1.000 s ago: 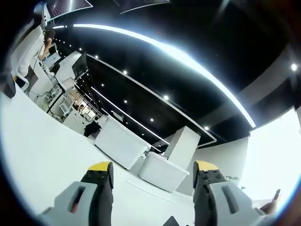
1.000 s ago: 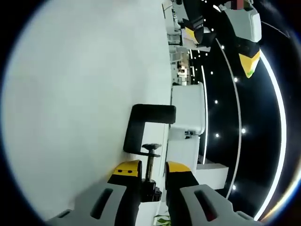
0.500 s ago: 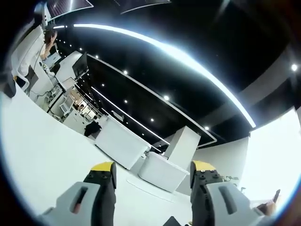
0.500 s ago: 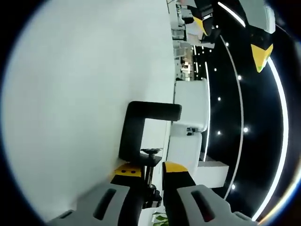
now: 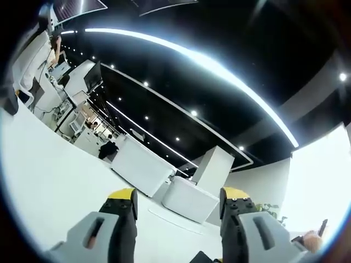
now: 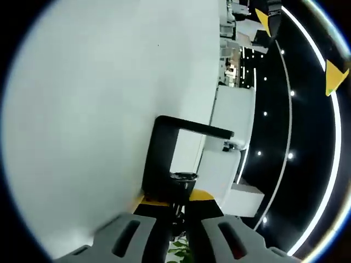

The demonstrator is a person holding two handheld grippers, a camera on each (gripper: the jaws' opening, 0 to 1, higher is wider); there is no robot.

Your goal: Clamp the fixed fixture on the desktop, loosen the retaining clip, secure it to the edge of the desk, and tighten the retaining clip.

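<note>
A black C-shaped clamp straddles the edge of the white desk in the right gripper view. Its screw, topped by a round pad, runs down between the jaws of my right gripper, which is shut on the screw shaft. Yellow fingertips of the left gripper show at the upper right of that view, far from the clamp. In the left gripper view my left gripper stands open above the white desk, holding nothing.
White counters and a white block stand beyond the desk edge. A person is at a far workstation. A green plant shows below the right gripper's jaws. Overhead runs a long light strip.
The right gripper's jaws have drawn in tighter around the screw and sit nearer the clamp. The left gripper's jaws have narrowed slightly, and its fingertips have slid toward the right view's upper right.
</note>
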